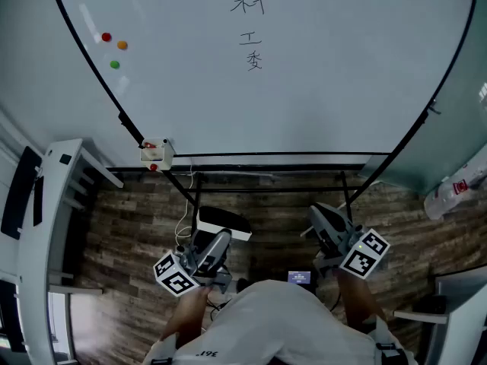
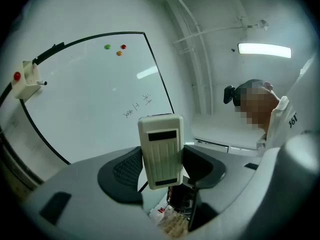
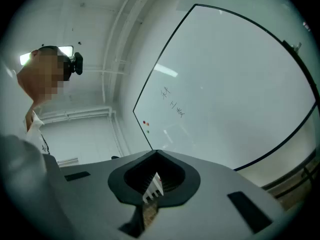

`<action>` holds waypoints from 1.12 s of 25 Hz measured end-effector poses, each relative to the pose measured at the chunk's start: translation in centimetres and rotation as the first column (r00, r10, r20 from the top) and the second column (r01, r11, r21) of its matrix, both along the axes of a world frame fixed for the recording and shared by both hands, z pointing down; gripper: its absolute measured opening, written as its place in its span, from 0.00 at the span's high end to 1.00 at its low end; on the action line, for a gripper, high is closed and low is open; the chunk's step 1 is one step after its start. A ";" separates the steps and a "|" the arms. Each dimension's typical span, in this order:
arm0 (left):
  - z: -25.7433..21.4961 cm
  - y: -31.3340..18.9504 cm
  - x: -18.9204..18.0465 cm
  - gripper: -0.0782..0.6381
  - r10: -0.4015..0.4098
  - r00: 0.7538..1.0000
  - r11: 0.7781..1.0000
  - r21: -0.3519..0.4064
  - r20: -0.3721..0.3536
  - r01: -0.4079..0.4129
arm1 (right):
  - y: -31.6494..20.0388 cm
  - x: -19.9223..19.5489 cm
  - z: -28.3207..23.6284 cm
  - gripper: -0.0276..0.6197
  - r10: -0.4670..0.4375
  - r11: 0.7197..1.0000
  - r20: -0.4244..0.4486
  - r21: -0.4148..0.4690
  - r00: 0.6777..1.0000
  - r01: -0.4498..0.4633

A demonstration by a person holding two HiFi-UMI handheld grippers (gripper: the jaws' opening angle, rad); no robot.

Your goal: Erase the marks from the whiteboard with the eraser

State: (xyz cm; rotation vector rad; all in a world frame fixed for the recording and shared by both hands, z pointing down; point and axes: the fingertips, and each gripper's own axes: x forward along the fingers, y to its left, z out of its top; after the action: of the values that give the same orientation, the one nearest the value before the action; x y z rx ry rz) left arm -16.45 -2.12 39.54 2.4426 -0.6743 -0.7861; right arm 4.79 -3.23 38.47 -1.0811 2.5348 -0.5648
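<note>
Nothing has been erased yet. The three handwritten marks [image 1: 249, 29] are whole, high on the whiteboard [image 1: 342, 82], so all of the wiping is judged to be left. The eraser [image 2: 160, 151], a pale block, is pinched upright between the jaws of the left gripper [image 1: 218, 243], which is held low, below the board's bottom edge and well apart from the marks. The right gripper [image 1: 326, 223] is held beside it, its jaws pressed together on nothing. The rest of the board is clean, apart from three small coloured magnets [image 1: 122, 45] near its left edge and a small box [image 1: 155, 153] at its lower left corner. A dark wooden floor [image 1: 129, 234] is seen underfoot.
</note>
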 end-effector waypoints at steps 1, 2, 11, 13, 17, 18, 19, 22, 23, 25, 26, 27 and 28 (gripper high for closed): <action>0.0 0.0 0.0 0.53 0.001 1.000 1.000 0.000 0.001 -0.001 | 0.0 0.0 0.0 0.92 0.000 1.000 -0.002 0.001 1.000 0.000; 0.0 0.0 0.0 0.53 0.001 1.000 1.000 0.001 0.001 -0.001 | 0.0 -0.1 0.0 0.92 0.000 1.000 -0.003 0.001 1.000 0.000; 0.1 -0.4 0.2 0.53 0.006 1.000 1.000 0.001 0.001 -0.006 | -0.1 0.0 0.2 0.92 0.004 1.000 -0.019 -0.004 1.000 -0.005; 0.0 -0.5 0.5 0.53 0.006 1.000 1.000 0.001 0.002 -0.006 | -0.2 0.4 0.5 0.92 0.015 1.000 -0.030 -0.012 0.999 -0.016; 0.1 -0.7 1.1 0.53 0.004 1.000 1.000 -0.003 0.005 -0.004 | -0.5 1.5 0.8 0.92 0.044 0.999 -0.033 -0.022 0.998 -0.045; 0.1 -0.7 1.3 0.53 0.003 1.000 1.000 -0.004 0.005 -0.003 | -0.5 1.8 0.8 0.92 0.052 0.998 -0.026 -0.024 0.998 -0.052; 0.2 -0.7 1.4 0.53 0.002 1.000 1.000 -0.006 0.005 -0.002 | -0.6 2.2 0.9 0.92 0.060 0.998 -0.021 -0.026 0.998 -0.060; 0.3 -0.7 2.0 0.53 -0.003 1.000 1.000 -0.010 0.004 0.003 | -0.7 3.1 1.0 0.92 0.070 0.997 -0.014 -0.036 0.997 -0.071; 0.4 -0.7 2.2 0.53 -0.005 1.000 1.000 -0.012 0.004 0.005 | -0.7 3.3 1.1 0.92 0.069 0.997 -0.013 -0.040 0.998 -0.070; 0.5 -0.6 2.6 0.53 -0.007 1.000 1.000 -0.014 0.003 0.007 | -0.8 3.7 1.3 0.92 0.068 0.997 -0.012 -0.046 0.998 -0.069; 0.5 -0.6 2.7 0.53 -0.009 1.000 1.000 -0.015 0.002 0.009 | -0.8 3.9 1.3 0.92 0.068 0.996 -0.011 -0.049 0.998 -0.069; 0.5 -0.6 2.9 0.53 -0.010 1.000 1.000 -0.016 0.001 0.010 | -0.9 4.1 1.4 0.92 0.069 0.996 -0.010 -0.051 0.998 -0.069; 0.6 -0.5 3.0 0.53 -0.011 1.000 1.000 -0.017 0.001 0.011 | -0.9 4.2 1.5 0.92 0.070 0.996 -0.008 -0.054 0.998 -0.070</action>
State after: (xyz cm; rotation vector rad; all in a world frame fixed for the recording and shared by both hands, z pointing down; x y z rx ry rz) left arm -13.48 -2.66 40.10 2.4256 -0.6930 -0.7803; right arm 9.02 -4.13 39.97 -1.1874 2.4896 -0.6147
